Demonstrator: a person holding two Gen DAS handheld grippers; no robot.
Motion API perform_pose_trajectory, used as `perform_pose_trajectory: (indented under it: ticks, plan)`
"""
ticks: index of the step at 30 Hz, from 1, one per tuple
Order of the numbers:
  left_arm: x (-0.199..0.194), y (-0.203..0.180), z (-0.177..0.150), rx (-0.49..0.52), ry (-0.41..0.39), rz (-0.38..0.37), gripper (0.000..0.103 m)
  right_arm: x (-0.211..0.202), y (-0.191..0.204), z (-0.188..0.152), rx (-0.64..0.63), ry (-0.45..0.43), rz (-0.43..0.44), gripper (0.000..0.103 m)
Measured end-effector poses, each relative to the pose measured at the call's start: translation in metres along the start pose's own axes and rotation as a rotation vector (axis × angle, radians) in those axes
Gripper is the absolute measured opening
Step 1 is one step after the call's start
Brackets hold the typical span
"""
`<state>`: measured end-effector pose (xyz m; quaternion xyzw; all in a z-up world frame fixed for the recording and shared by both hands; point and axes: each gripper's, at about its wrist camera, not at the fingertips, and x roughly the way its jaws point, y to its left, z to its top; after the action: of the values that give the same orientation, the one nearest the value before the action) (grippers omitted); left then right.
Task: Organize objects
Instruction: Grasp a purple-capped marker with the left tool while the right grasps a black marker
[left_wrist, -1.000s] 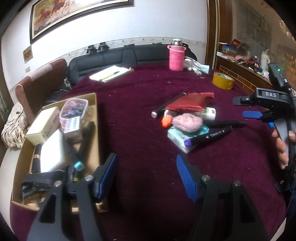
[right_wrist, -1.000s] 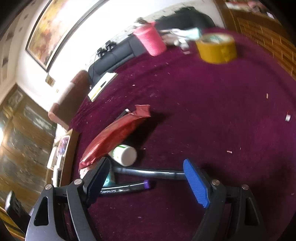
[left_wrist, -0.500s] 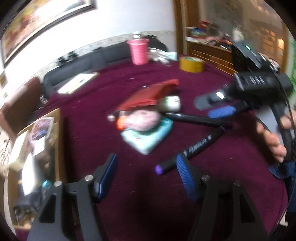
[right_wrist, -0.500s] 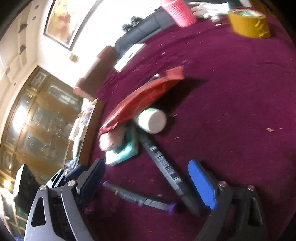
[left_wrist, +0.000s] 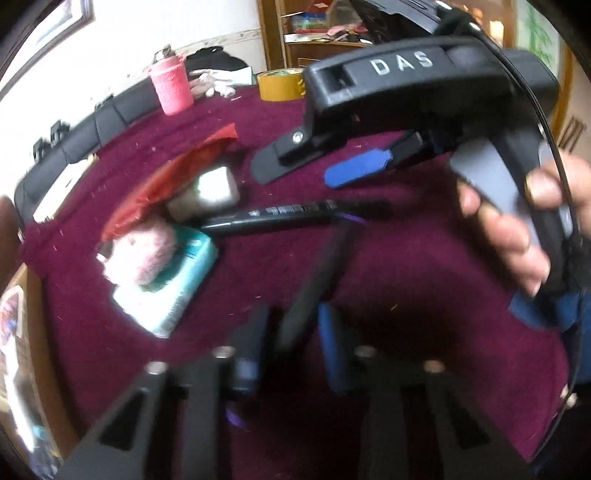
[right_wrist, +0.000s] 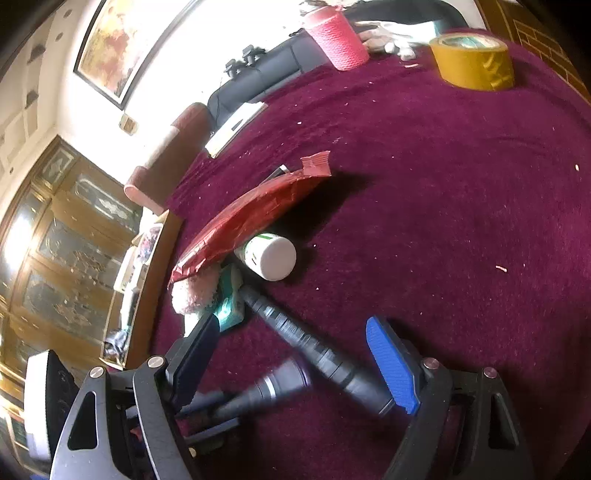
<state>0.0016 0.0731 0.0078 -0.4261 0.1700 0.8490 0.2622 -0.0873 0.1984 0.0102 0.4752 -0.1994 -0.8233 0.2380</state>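
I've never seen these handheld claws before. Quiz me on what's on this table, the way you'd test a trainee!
1. True or false: the left claw is shut on a black marker.
2. What rests on top of the teal packet? A) a pink fluffy ball B) a banana C) a shoe
3. Fill in: the tape roll at the far side of the table is ____ in colour.

Key: 1 true; 2 A; 3 yellow.
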Motion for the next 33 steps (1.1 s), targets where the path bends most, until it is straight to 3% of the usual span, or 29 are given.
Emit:
perform_pose_trajectory:
  ticks: [6, 9, 11, 12, 16, 20, 29, 33]
  plan:
    - [-0.011, 0.003, -0.014, -0.170, 0.021, -0.006, 0.014, 0.007, 0.020, -0.006, -0.146, 0.024, -0.087, 0.085]
    - [-0.027, 0.014, -0.034, -0.237, 0.033, 0.003, 0.014, 0.014, 0.034, -0.012, -0.254, 0.028, -0.203, 0.066]
    - [-0.038, 0.024, -0.050, -0.290, 0.028, 0.018, 0.014, 0.017, 0.041, -0.019, -0.342, 0.020, -0.319, 0.039]
    - [-0.042, 0.029, -0.055, -0.316, 0.025, 0.021, 0.014, 0.018, 0.042, -0.022, -0.373, 0.018, -0.357, 0.035]
    - [-0.050, 0.042, -0.067, -0.398, 0.013, 0.045, 0.015, 0.022, 0.052, -0.029, -0.445, 0.015, -0.411, 0.031]
    - [-0.046, 0.041, -0.063, -0.381, 0.006, 0.082, 0.015, 0.027, 0.066, -0.040, -0.497, -0.006, -0.487, 0.027]
    - [-0.035, 0.034, -0.053, -0.334, -0.004, 0.158, 0.023, 0.024, 0.061, -0.039, -0.440, -0.013, -0.471, 0.029]
    - [-0.037, 0.038, -0.055, -0.359, 0.000, 0.138, 0.024, 0.025, 0.067, -0.043, -0.460, -0.022, -0.507, 0.029]
